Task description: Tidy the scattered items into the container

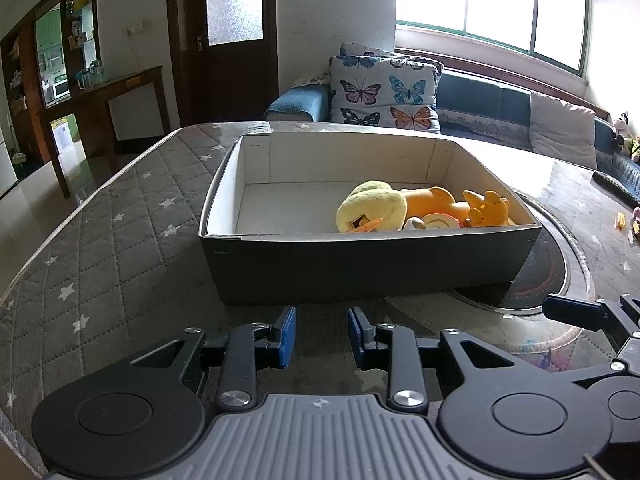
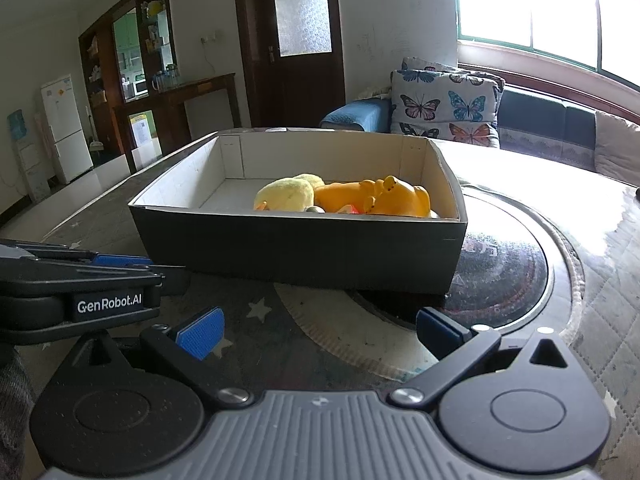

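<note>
Two tools empty, left tool (image 1: 322, 336) narrowly parted, right tool (image 2: 320, 330) wide apart; toys (image 2: 344, 200) already in box (image 2: 296, 248) on counter (image 1: 120, 240); risk: small items (image 1: 628, 226) far right get missed, or box nudged.

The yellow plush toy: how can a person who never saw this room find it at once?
Find the dark box with white inner walls on the quilted table. The yellow plush toy lies inside it, beside a glossy orange toy. It alone is pale and fuzzy.

dark box (image 1: 360, 264), yellow plush (image 1: 370, 206), orange toy (image 1: 452, 206) inside
</note>
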